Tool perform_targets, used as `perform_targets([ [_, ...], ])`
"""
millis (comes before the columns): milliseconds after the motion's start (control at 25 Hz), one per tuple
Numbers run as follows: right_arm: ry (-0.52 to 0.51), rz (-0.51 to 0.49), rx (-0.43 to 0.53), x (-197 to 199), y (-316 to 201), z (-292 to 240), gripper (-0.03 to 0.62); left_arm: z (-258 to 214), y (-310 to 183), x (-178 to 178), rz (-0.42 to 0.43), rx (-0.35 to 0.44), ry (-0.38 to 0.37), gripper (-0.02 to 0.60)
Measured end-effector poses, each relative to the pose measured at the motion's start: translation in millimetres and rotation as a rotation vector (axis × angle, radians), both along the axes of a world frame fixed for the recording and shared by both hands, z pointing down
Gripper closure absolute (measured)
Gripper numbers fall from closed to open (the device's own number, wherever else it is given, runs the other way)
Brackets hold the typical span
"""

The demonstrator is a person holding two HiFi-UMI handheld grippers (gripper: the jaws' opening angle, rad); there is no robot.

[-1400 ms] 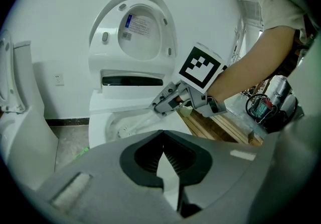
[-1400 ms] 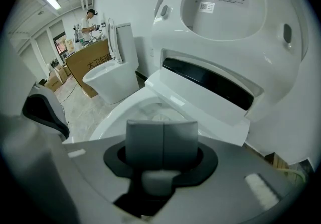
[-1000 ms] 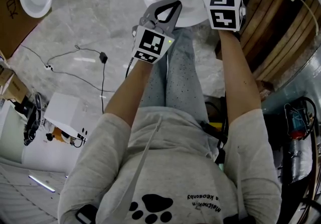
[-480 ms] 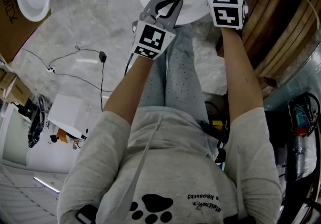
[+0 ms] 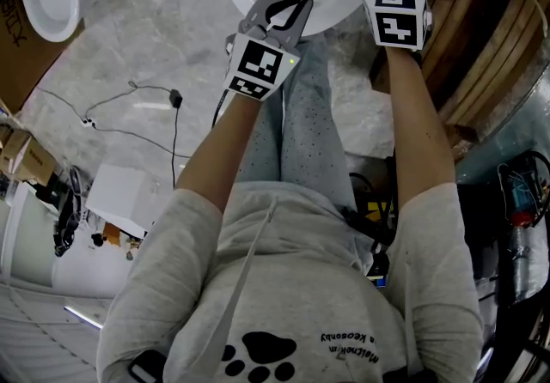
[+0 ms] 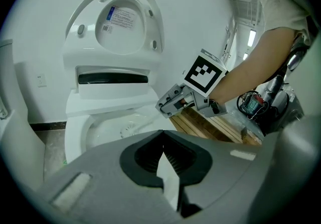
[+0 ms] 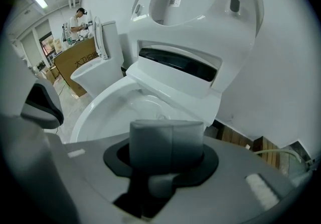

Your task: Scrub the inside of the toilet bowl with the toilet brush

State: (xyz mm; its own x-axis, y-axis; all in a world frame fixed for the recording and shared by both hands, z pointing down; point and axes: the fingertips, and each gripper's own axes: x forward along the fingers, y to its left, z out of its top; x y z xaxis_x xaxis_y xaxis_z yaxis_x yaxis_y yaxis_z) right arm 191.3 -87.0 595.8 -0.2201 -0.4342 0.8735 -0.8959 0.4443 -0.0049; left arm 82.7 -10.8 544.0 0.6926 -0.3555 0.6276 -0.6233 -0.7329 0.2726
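— Step in hand, and handling?
— Scrubbing of the bowl interior, judged under way. Firm clamp on the handle; bristles pressed flat to the porcelain; slow overlapping circles from under the rim down toward the drain. No flicking on lift-out, for risk of splash.

— Right gripper [image 6: 168,106]?
— Jaws closed hard on the grey handle end of the toilet brush [image 7: 167,142], nothing else between them. Shaft angled down from the jaws into the bowl. Bristle head [image 6: 129,129] low inside the toilet bowl [image 6: 75,137]; contact with the wall not confirmable.

— Left gripper [image 6: 163,151]?
— Jaws together at the tips, nothing held, nothing touched. Held beside the right gripper, near the front rim of the bowl. Idle, by the look of it; best kept clear of the brush shaft.

— Surroundings?
— Seat and lid [image 6: 118,22] raised upright behind the bowl. Wooden slats [image 6: 210,127] on the floor at the right of the toilet. Second toilet [image 7: 95,75] well apart to the left. Pale stone-patterned floor [image 5: 129,46], with a loose cable [image 5: 176,128] lying on it.
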Motion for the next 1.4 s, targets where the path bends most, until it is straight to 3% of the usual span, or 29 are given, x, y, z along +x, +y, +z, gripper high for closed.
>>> perform_targets([
  [600,-0.009,0.082,-0.025,23,31,2,0.431,-6,13,10,0.042,0.01,0.01,0.58],
  [1400,0.039,0.116,-0.083,6,90,6,0.433,-12,43,-15,0.061,0.014,0.027,0.58],
])
